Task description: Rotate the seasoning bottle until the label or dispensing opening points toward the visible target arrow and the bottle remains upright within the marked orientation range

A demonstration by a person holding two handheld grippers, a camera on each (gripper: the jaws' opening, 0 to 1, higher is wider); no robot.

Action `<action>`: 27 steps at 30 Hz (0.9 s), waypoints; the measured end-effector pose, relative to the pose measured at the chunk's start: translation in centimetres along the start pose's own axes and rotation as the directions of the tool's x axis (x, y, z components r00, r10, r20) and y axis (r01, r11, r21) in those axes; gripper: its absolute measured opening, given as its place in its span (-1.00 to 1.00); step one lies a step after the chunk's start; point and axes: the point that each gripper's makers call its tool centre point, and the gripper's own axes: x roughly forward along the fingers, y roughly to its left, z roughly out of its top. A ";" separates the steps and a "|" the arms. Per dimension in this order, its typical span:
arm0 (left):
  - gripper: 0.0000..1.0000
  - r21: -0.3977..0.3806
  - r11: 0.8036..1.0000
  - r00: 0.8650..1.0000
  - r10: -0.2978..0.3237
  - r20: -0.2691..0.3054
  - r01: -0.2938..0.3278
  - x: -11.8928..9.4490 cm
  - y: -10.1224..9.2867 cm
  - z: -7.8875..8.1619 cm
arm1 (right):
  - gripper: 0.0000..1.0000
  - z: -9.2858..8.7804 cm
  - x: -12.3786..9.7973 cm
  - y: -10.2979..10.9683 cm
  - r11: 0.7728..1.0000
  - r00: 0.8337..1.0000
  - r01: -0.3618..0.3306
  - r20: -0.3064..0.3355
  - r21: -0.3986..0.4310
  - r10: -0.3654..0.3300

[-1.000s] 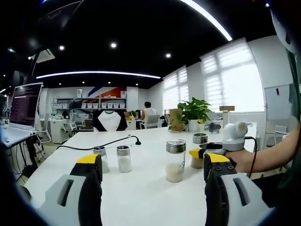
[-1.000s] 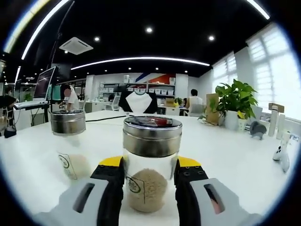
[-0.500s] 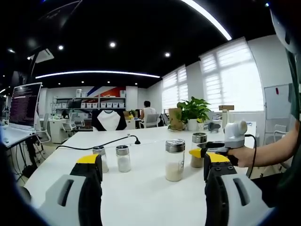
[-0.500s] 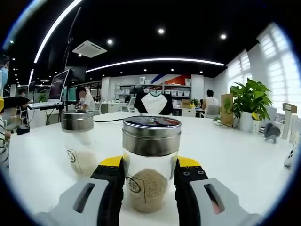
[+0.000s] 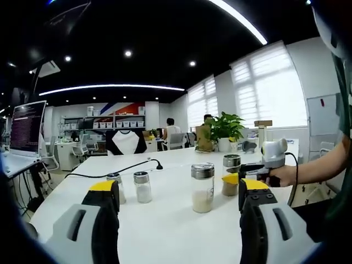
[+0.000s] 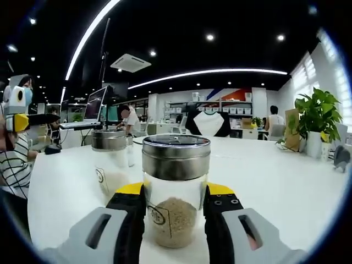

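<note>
The right gripper [image 6: 175,201] has its yellow-tipped jaws closed against either side of the seasoning bottle [image 6: 175,190], a clear glass jar with a metal cap and a tan granular fill in its lower part; the jaws clamp it at mid-body, below the cap. The bottle stands upright on the white surface [image 6: 275,181], its long axis vertical and dead centre between the jaws, so any turn would be made about that axis by rolling the right hand. A small round label faces this gripper's camera, low on the glass and slightly left of centre. In the left gripper view the same right gripper [image 5: 242,179] comes in from the right, held by a hand [image 5: 281,175], with the tan-filled bottle [image 5: 231,175] between its tips. The left gripper [image 5: 177,192] hangs above the near edge of the surface with its jaws spread wide and nothing between them, well apart from every jar. Ahead of it stands a second bottle [image 5: 202,187] with pale contents, just beside the gripped one, and two smaller shakers [image 5: 130,187] sit further left, near a black cable [image 5: 110,171]. No target arrow or marked range is visible, so how much turn remains cannot be judged; the right hand is plainly the one placed to make it.
</note>
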 end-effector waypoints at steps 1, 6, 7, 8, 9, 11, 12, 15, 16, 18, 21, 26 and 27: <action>0.89 -0.002 1.000 1.000 0.000 0.001 0.000 0.0 0.0 0.0 | -0.21 0.0 0.0 0.1 1.000 1.000 -0.015 -0.001 0.001 0.015; 0.88 -0.001 1.000 1.000 0.009 0.003 -0.009 -0.2 0.3 0.1 | -0.21 -0.1 -0.1 0.3 0.998 0.998 -0.068 -0.009 -0.006 0.068; 0.88 -0.003 1.000 1.000 0.010 0.003 -0.010 -0.2 0.3 0.1 | -0.21 -0.1 -0.1 0.4 0.997 0.997 -0.070 -0.010 -0.007 0.070; 0.88 -0.007 1.000 1.000 0.013 0.002 -0.013 -0.3 0.4 0.1 | -0.21 -0.1 -0.1 0.5 0.997 0.997 -0.072 -0.011 -0.007 0.072; 0.87 -0.008 1.000 1.000 0.014 0.002 -0.014 -0.3 0.4 0.1 | -0.21 -0.1 -0.1 0.5 0.997 0.997 -0.072 -0.010 -0.007 0.072; 0.87 -0.012 1.000 1.000 0.017 0.004 -0.017 -0.4 0.5 0.1 | -0.21 -0.1 -0.2 0.6 0.997 0.997 -0.071 -0.008 -0.003 0.071; 0.87 -0.014 1.000 1.000 0.018 0.003 -0.018 -0.4 0.5 0.0 | -0.21 -0.1 -0.2 0.6 0.998 0.998 -0.069 -0.009 0.000 0.069; 0.86 -0.015 1.000 1.000 0.019 0.000 -0.019 -0.4 0.5 -0.1 | -0.21 -0.1 -0.2 0.7 0.998 0.998 -0.066 -0.009 0.006 0.066; 0.86 -0.017 1.000 1.000 0.019 0.000 -0.019 -0.4 0.5 -0.1 | -0.20 -0.1 -0.2 0.7 0.998 0.998 -0.065 -0.009 0.008 0.065; 0.86 -0.020 1.000 1.000 0.018 -0.002 -0.018 -0.4 0.5 -0.2 | -0.20 -0.1 -0.2 0.8 0.998 0.998 -0.065 -0.006 0.017 0.066; 0.87 -0.023 1.000 1.000 0.018 0.002 -0.018 -0.4 0.5 -0.2 | -0.20 0.0 -0.2 0.9 0.998 0.998 -0.064 -0.014 0.015 0.065; 0.87 -0.020 1.000 1.000 0.016 -0.001 -0.016 -0.3 0.4 -0.2 | -0.08 0.5 -0.3 0.7 0.999 0.999 -0.039 -0.009 -0.003 0.039; 0.87 -0.021 1.000 1.000 0.014 -0.002 -0.014 -0.3 0.4 -0.2 | -0.07 0.6 -0.4 0.5 1.000 0.999 -0.031 -0.011 0.005 0.031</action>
